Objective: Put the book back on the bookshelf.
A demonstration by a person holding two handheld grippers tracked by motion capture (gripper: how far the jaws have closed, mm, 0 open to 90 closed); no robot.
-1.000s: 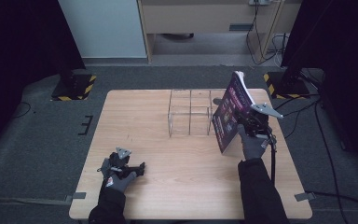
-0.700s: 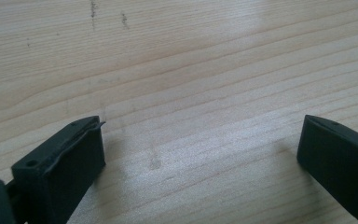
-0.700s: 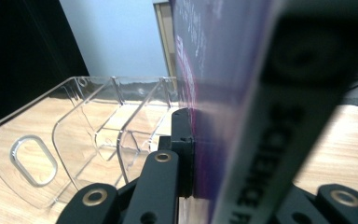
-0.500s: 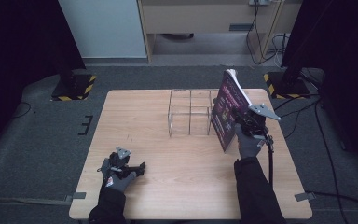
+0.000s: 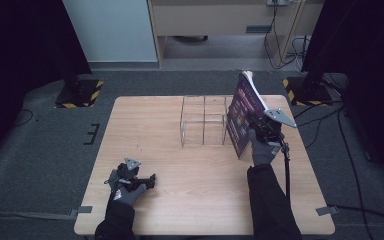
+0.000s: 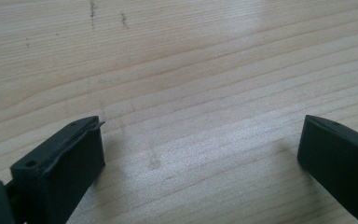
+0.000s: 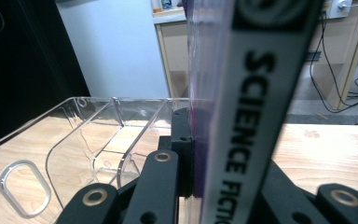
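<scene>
The right gripper holds a book upright over the right side of the desk, just beside the right end of a clear rack. Its fingers are clamped on the book's lower edge, one on each cover, as far closed as the book's thickness lets them. In the right gripper view the spine faces the camera, rises between the two fingers and leans a little to the right; it reads "SCIENCE FICTIO", with the rest cut off. The purple cover lies against the left finger. In the high view the book leans toward the far right, its purple cover faces left toward the rack, and its bottom corner lies near the rack's front right corner; whether it touches the desk I cannot tell. The rack's curved dividers stand to the left of the book in the right gripper view.

The left gripper rests low at the near left of the desk, well apart from the book. Its fingers stand wide open with nothing but bare wood between them.
</scene>
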